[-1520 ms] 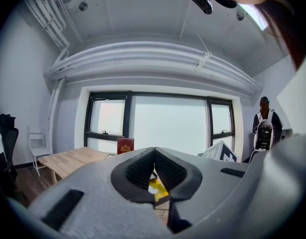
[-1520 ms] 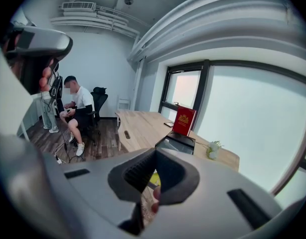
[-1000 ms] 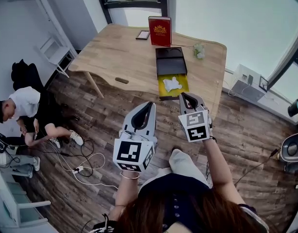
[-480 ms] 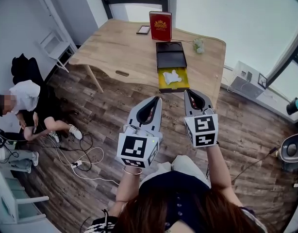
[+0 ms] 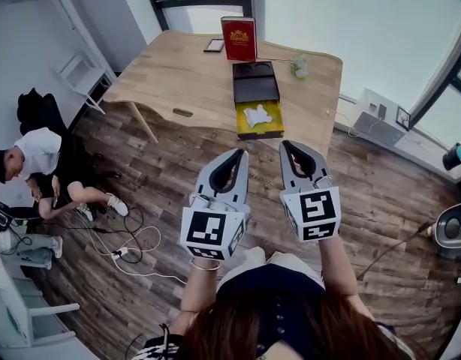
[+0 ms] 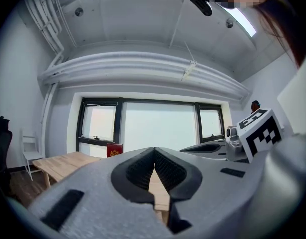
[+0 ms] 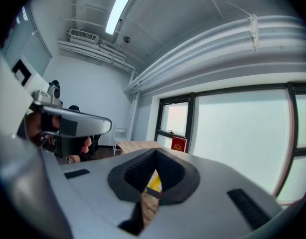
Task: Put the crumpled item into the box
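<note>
Head view: left tool (image 5: 236, 156) and right tool (image 5: 288, 145) are held up side by side over the wooden floor (image 5: 178, 193), tips aimed at the surface (image 5: 185, 81) and short of its near edge.
Left tool: clenched, tips meeting, nothing in it (its own view shows only pale wood through the slot behind the pads).
Right tool: clenched the same way and empty; in its own view a sliver of yellow shows through the gap behind the pads.
Crumpled item (image 5: 257, 115): white, lying inside the yellow-lined half of the box, well apart from both tools.
Box (image 5: 269, 128): open, set at the near edge of the surface; the yellow half is nearer the person and the black half (image 5: 253, 87) lies just beyond, touching it.
Red case (image 5: 239, 39): upright at the far end of the surface, just past the black half (gold print on its face, too small to read).
Dark flat thing (image 5: 214, 46): lies just left of the red case; I cannot tell what it is.
Pale lump (image 5: 298, 66): right of the black half, near the surface's edge, too small to name.
Seated person (image 5: 35, 160): on the floor at the left, in a white top, well apart from the surface.
Cables (image 5: 129, 250): looped loosely on the floor, between the seated person and the left tool.
White chair (image 5: 84, 77): by the wall, near the surface's left corner.
</note>
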